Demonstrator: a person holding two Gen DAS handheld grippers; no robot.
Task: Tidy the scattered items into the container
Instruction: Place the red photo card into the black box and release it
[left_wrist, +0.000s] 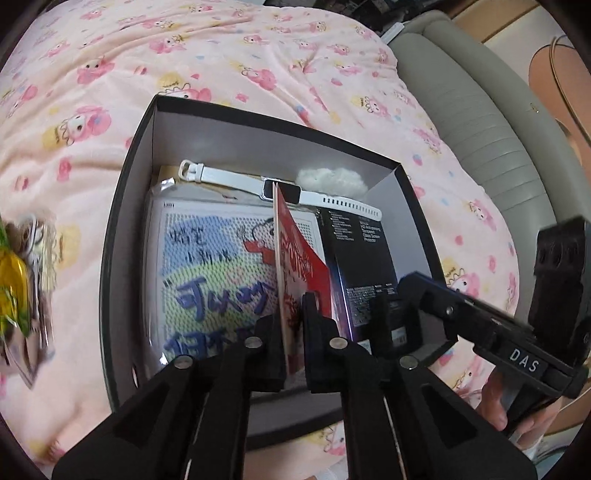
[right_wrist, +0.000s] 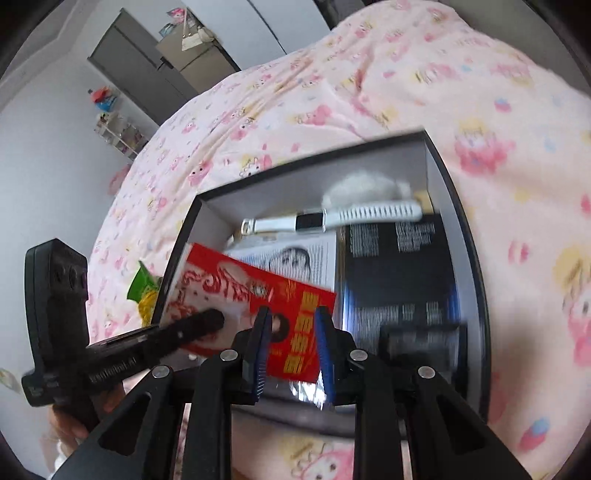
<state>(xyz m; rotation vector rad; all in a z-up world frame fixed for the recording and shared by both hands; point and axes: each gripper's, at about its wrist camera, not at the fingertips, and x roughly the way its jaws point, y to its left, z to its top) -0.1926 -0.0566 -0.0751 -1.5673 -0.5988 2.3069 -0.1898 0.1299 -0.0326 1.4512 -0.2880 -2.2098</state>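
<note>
1. left wrist: left gripper (left_wrist: 291, 332) jaws narrow around the red card (left_wrist: 295, 251), standing on edge over the black box (left_wrist: 125, 206); inside lie one white watch (left_wrist: 280, 188), one fluffy white thing (left_wrist: 332, 181), one dark carton (left_wrist: 365, 251); snack packets (left_wrist: 14, 295) on the blanket (left_wrist: 258, 66) at left.
2. right wrist: right gripper (right_wrist: 293, 350) part open, nothing clamped, above the near end of the box; red card tilted in front.

Both wrist fisheyes look steeply down, close over the open black box (left_wrist: 122, 236) on the pink bed (left_wrist: 229, 62); left from its near edge, right from beside; each sees the red card (right_wrist: 295, 314).
</note>
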